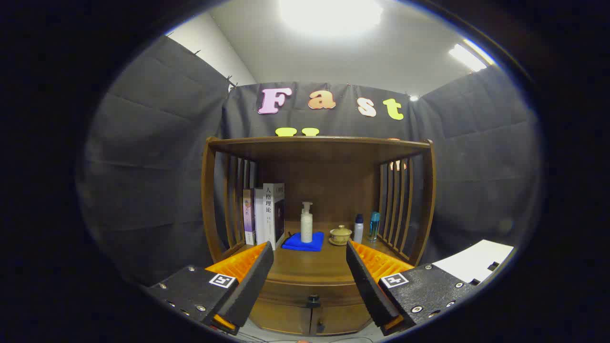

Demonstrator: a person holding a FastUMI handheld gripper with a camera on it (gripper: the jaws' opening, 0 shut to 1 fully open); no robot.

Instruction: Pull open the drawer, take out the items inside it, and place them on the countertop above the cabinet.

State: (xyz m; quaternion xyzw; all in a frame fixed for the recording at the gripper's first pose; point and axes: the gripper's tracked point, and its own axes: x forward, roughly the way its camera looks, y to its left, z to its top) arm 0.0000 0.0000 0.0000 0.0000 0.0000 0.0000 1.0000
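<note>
Holding the gripper [310,267] wide open and empty, I note the drawer [312,291] shut, low between the jaws, beneath the countertop [310,264]; its small dark knob [313,300] looks rigid, the only grip, probably sliding stiffly

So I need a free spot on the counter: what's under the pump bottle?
A folded blue cloth lies under the pump bottle, on the countertop. The open claw hangs apart.

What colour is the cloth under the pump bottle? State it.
Blue. The cloth under the pump bottle shows clearly in the gripper view.
</note>
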